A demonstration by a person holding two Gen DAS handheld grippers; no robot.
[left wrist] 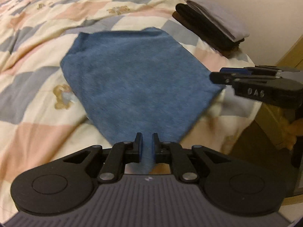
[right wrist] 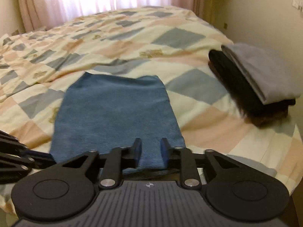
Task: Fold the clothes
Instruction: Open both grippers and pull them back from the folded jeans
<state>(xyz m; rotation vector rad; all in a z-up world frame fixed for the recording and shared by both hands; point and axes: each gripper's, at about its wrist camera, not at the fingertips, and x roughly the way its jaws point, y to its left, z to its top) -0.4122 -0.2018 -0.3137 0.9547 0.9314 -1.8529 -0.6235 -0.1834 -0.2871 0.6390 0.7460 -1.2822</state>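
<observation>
Both views are soft with motion blur, so the weave of the blue cloth and the small prints on the quilt are hard to make out. The cloth's near corners run down behind the gripper bodies and are cut off from sight there.

The left gripper tilts steeply down over the bed edge, its jaws nearly together and pinching a narrow tongue of the blue cloth. The right gripper also angles down; its jaws stand partly apart with a broader fold of the same cloth's near edge between the pads, which seem to touch it. In the left wrist view the right gripper shows side-on at the cloth's right corner.

The blue cloth lies spread on the quilted bed, stretching away from both grippers. Further back and to the right, well apart from the cloth, sits a stack of folded clothes, grey on top of black. Beyond, pink curtains cover a bright window.
</observation>
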